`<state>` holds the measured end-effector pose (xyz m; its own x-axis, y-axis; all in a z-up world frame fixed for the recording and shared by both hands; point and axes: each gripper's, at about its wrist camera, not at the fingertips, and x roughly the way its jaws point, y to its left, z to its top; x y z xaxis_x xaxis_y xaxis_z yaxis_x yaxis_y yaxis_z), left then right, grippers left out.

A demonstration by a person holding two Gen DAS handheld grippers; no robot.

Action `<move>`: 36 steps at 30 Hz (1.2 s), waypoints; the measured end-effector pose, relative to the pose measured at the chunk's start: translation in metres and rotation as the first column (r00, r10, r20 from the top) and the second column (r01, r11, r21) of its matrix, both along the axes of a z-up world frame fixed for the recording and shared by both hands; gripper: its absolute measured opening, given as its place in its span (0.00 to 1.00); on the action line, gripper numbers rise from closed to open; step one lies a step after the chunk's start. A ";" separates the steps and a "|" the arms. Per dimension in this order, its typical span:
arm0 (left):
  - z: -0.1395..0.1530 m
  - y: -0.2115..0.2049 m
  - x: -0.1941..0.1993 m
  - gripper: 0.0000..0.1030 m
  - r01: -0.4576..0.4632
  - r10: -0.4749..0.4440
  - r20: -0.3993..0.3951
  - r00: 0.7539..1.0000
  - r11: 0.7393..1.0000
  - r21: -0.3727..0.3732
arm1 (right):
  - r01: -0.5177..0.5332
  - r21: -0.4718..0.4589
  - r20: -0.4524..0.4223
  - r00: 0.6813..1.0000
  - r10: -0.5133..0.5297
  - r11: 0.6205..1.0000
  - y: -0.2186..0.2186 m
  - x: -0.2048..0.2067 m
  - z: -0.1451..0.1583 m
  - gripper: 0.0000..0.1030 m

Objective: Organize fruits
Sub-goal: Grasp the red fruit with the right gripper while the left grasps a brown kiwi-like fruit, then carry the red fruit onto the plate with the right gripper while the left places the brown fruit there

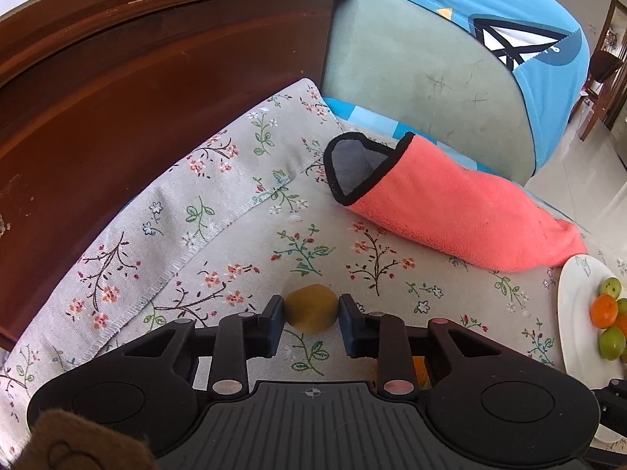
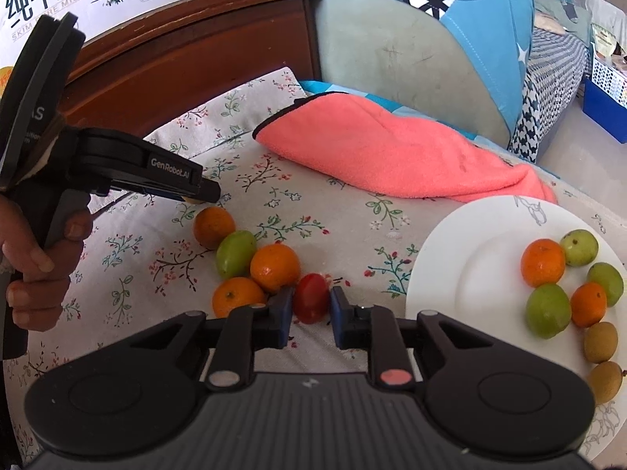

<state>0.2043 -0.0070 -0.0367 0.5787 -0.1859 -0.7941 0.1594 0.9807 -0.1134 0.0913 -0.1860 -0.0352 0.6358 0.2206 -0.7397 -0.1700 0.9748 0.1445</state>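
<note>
Fruits lie in two groups on the flowered cloth [image 2: 345, 211]: a loose cluster and a set already on the white plate [image 2: 486, 243]. A brownish-yellow fruit [image 1: 311, 308] sits between the fingers of the left gripper [image 1: 311, 315], whose pads stand right against its two sides; whether they press it or only flank it cannot be told. Beyond those fingertips lies a coral towel [image 1: 454, 207] with a black-edged grey lining, and to their right the plate's rim shows with green and orange fruits on it.

A small red fruit [image 2: 311, 302] stands between the fingers of the right gripper [image 2: 311, 305]. The left pad touches or nearly touches it, while a thin gap shows at the right pad, so the jaws are narrow but a firm hold cannot be confirmed. Just left of the left finger sit three oranges [image 2: 274, 266] and a green fruit [image 2: 235, 252], bunched together and touching. To the right of the right finger, the plate carries two oranges, three green fruits and two brownish ones near its lower edge. Ahead of the fingertips, the towel lies across the cloth.
</note>
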 end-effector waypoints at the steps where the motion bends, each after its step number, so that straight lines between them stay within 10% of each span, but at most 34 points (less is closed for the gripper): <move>1: 0.001 0.001 -0.001 0.26 -0.001 0.001 0.002 1.000 1.000 -0.001 | 0.005 0.003 0.000 1.000 -0.005 1.000 -0.001 0.000 0.001 0.20; 36: 0.045 -0.076 -0.053 0.26 0.236 -0.218 0.145 0.965 0.964 -0.124 | 0.185 0.139 0.117 0.972 -0.202 0.973 -0.079 -0.015 0.052 0.20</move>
<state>0.1516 -0.0831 0.0080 0.6043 -0.4274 -0.6724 0.3983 0.8930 -0.2097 0.0762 -0.2650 0.0163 0.7638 0.1701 -0.6226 -0.0054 0.9663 0.2573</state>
